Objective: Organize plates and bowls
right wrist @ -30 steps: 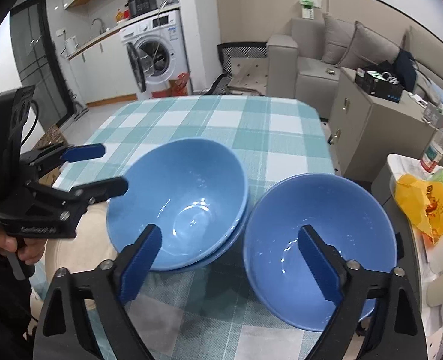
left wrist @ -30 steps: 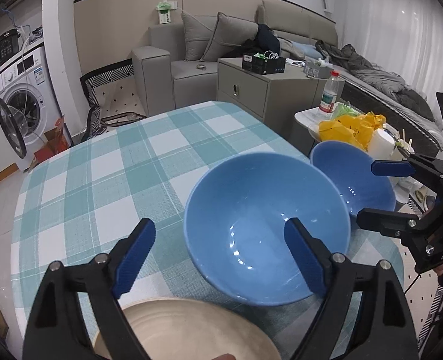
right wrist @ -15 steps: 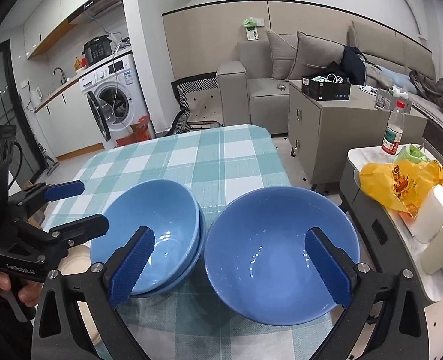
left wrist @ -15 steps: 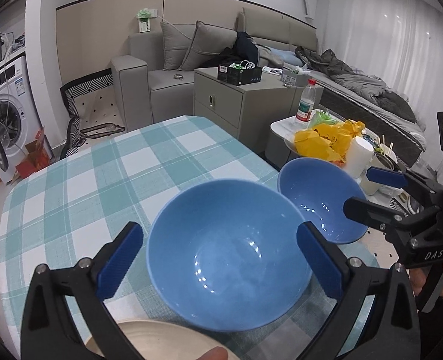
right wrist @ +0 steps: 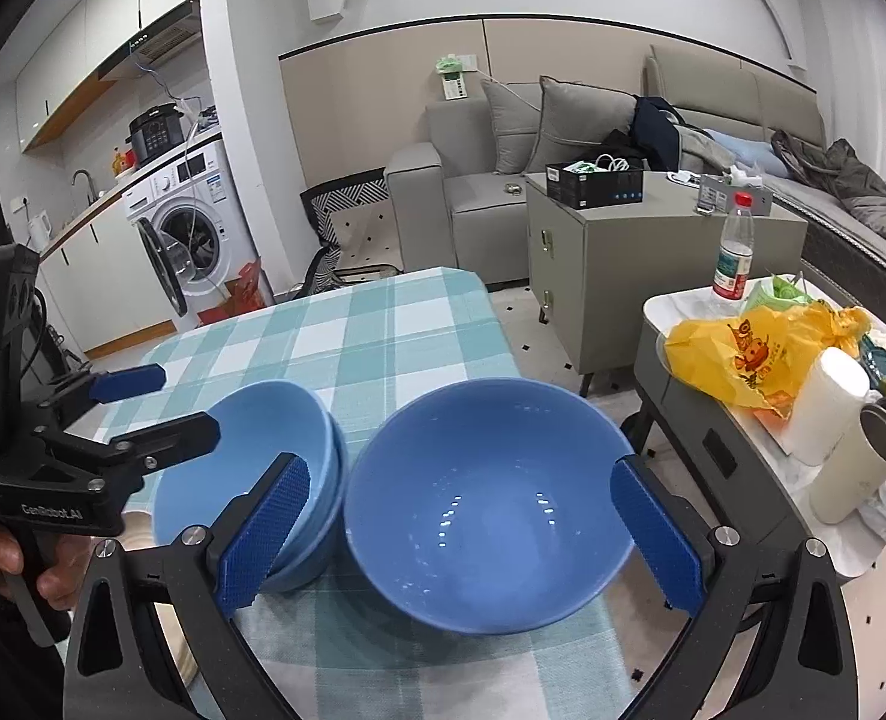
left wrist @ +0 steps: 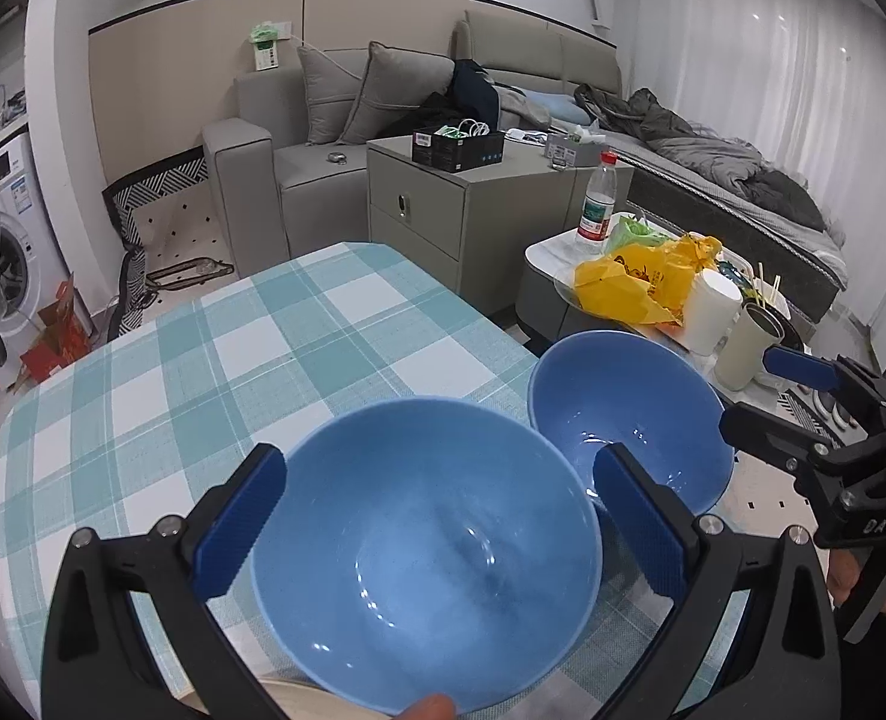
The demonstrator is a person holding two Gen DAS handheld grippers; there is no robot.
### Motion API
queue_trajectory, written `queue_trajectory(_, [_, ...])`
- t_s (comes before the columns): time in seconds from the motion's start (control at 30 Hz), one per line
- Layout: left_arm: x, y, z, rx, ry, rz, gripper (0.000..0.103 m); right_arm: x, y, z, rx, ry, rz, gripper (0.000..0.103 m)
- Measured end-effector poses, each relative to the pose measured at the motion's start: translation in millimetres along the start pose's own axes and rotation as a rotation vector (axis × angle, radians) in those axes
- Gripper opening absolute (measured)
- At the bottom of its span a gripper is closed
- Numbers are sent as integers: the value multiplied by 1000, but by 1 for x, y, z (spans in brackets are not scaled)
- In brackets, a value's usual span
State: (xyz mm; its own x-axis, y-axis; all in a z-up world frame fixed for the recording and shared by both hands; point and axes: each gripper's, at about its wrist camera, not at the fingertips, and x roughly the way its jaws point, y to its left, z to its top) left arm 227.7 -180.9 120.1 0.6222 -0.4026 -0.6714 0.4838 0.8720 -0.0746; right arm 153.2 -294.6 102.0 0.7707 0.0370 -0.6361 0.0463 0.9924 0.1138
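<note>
Both claws (left wrist: 443, 528) (right wrist: 460, 534) straddle bowls (left wrist: 425, 558) (right wrist: 484, 510), seemingly raised since.

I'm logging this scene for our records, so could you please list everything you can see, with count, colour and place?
bowl stack: two nested, blue, on the table between the left claw's fingers
single bowl: one, blue, at the table's right edge, between the right claw's fingers
plate: one, cream, near table edge, mostly hidden
tablecloth: one, teal and white check, covering the table
side table: one, white top, right of the table
yellow bag: one, on the side table
water bottle: one, clear with red cap, on the side table
washing machine: one, white, door open, left background
sofa: one, grey, background
cabinet: one, grey, before the sofa
left claw: black, blue pads, open
right claw: black, blue pads, open
</note>
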Motion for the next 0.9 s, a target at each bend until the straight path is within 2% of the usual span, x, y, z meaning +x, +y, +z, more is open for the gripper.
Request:
queue_trajectory(0.17, [7, -7, 9, 27, 9, -8, 103, 7, -24, -7, 65, 13, -19, 102])
queue_trajectory(0.43, [16, -16, 19, 47, 0, -33, 103, 17, -38, -16, 60, 40, -53, 102])
queue_trajectory(0.9, [44, -41, 29, 106, 66, -77, 102, 23, -70, -24, 153, 75, -32, 102])
